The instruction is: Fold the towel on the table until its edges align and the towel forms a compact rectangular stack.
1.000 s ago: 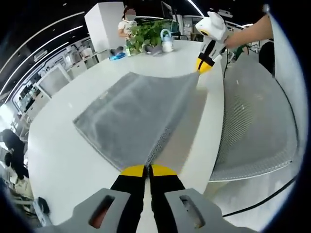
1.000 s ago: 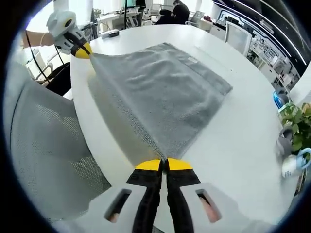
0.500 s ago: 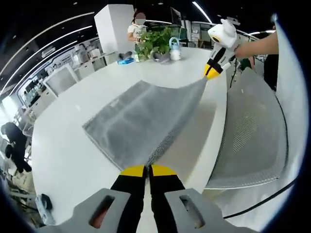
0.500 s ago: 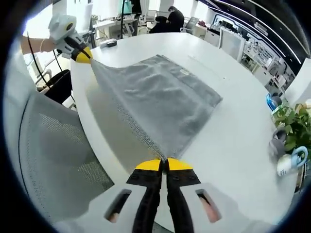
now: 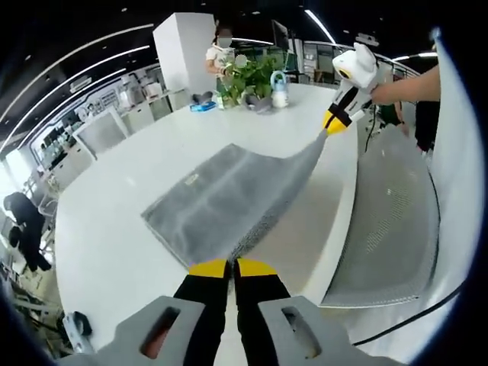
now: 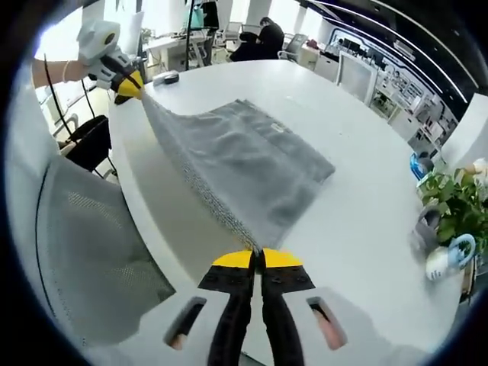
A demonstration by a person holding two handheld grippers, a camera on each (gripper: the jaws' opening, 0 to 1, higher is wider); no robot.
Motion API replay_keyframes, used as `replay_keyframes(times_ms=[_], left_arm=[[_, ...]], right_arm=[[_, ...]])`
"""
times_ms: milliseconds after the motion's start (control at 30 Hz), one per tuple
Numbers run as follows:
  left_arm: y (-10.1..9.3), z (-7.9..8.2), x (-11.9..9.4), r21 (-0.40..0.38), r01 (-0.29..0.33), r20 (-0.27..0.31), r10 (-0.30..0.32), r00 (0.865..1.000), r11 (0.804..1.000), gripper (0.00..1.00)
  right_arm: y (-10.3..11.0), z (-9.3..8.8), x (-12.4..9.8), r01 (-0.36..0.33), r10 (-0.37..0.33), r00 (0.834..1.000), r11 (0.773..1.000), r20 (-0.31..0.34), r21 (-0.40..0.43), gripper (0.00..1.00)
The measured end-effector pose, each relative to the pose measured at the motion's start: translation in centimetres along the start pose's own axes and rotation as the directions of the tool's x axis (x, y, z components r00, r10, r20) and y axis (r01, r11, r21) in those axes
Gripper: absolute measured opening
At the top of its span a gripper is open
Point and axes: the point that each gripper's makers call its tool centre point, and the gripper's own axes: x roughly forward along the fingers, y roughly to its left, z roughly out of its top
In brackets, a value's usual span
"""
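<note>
Left gripper (image 5: 231, 267) pinching towel (image 5: 229, 200), potted plant (image 5: 252, 72), perhaps a jug (image 5: 280, 78) beyond

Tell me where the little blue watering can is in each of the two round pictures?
Left gripper view: the watering can stands near the top centre, on the far side of the white table, right of the potted plant.
Right gripper view: it sits at the right edge, low down, just below the potted plant.
Shared landmark: the grey towel, held up along one edge between the two grippers.
</note>
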Motion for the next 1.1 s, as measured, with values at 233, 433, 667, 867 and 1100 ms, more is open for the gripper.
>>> replay_keyframes(times_ms=[233,433,667,867,1100], left_arm=[[1.7,1.8,0.0,0.045,-0.027,0.024,0.026,0.999,0.999,0.03],[2.6,3.1,-0.3,0.048,-0.040,0.040,0.038,0.998,0.998,0.03],[3.5,4.3,-0.3,0.073,-0.061,0.058,0.057,0.997,0.995,0.03],[4.3,5.2,-0.4,0.095,-0.073,0.068,0.066,0.995,0.993,0.03],[5.7,6.6,-0.2,0.117,-0.093,0.074,0.085,0.994,0.989,0.03]], right_arm=[[-1.3,1.5,-0.3,0.023,-0.022,0.999,1.000,0.026,-0.021,0.00],[-2.7,3.0,-0.6,0.044,-0.041,0.998,0.998,0.046,-0.052,0.00],[-3.9,4.3,-0.7,0.064,-0.059,0.996,0.995,0.064,-0.078,0.00],[-4.9,5.4,-0.8,0.083,-0.076,0.994,0.991,0.077,-0.101,0.00],[-6.3,6.8,-0.8,0.105,-0.093,0.991,0.987,0.093,-0.123,0.00]])
